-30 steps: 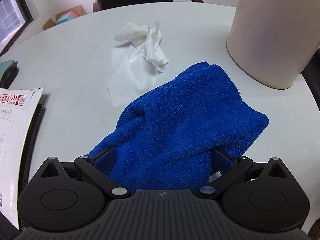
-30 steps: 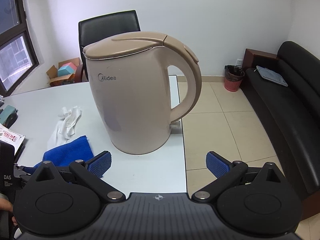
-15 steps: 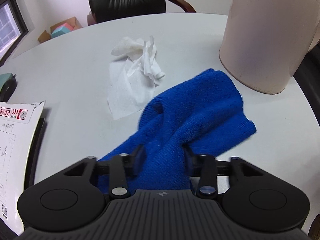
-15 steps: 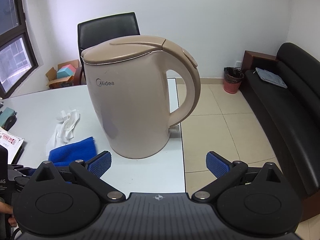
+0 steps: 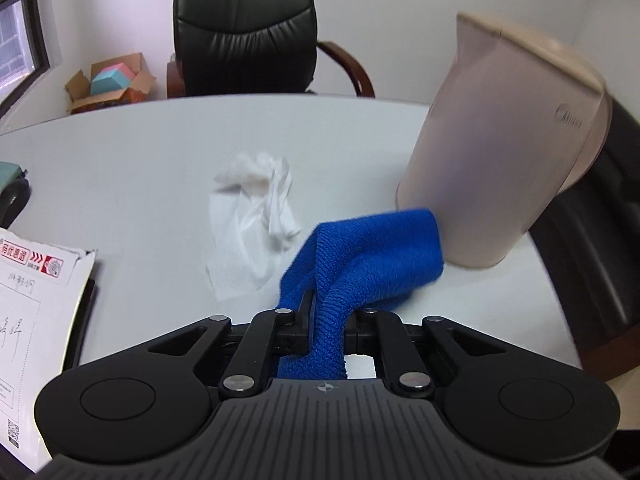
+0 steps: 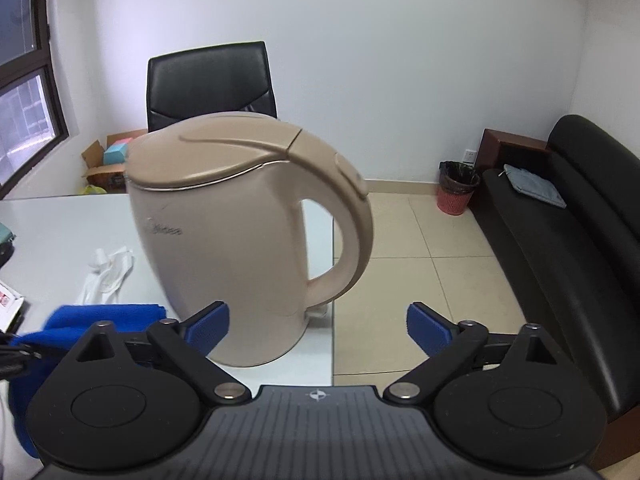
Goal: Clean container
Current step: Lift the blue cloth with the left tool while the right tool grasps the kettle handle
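A beige electric kettle with its lid shut stands near the table's right edge; it also shows in the left wrist view. My left gripper is shut on a blue cloth, lifted off the table, its free end just left of the kettle's base. The cloth also shows in the right wrist view. My right gripper is open and empty, its fingers close in front of the kettle's lower body and handle.
A crumpled white tissue lies on the white table left of the cloth. Papers lie at the left edge. A black chair stands behind the table. A black sofa and floor lie right of the table edge.
My left gripper closed on the blue cloth, lifted it and tilted up toward the kettle. My right gripper moved closer to the kettle and stayed open.
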Tool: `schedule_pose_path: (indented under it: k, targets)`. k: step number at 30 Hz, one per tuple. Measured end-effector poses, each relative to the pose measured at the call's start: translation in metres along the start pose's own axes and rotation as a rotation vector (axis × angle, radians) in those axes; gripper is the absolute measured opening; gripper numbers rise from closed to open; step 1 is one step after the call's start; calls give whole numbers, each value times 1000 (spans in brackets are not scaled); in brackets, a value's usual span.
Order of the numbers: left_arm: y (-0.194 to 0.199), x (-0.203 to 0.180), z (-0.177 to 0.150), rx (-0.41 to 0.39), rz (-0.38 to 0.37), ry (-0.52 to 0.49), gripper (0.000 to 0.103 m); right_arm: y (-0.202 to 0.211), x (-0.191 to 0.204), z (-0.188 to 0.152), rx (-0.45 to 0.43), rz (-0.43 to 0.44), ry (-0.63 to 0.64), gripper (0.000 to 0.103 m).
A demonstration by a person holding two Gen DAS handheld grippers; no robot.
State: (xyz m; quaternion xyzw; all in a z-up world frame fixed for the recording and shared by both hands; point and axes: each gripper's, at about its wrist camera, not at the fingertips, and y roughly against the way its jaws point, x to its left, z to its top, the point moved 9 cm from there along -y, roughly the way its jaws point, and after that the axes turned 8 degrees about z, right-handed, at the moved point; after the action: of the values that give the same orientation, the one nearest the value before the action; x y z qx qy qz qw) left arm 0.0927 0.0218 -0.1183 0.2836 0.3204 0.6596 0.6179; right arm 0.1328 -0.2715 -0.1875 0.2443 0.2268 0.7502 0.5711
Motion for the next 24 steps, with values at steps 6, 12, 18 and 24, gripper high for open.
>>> schedule_pose_path:
  k: [6,12,18,24]
  targets:
    - [33,-13,27,-50,-44,-5,11,-25,-27,12,20,16,48,65]
    - [56,-27,46,-77,-83,-2,12,-51,-44,22,51,67,106,48]
    - [65,-38,54,-85,-97,-15,12,-66,-46,36,45,143,187,48]
    - [67,-44,54,-88,-98,-35,12,-78,-42,41,61,216,250,31]
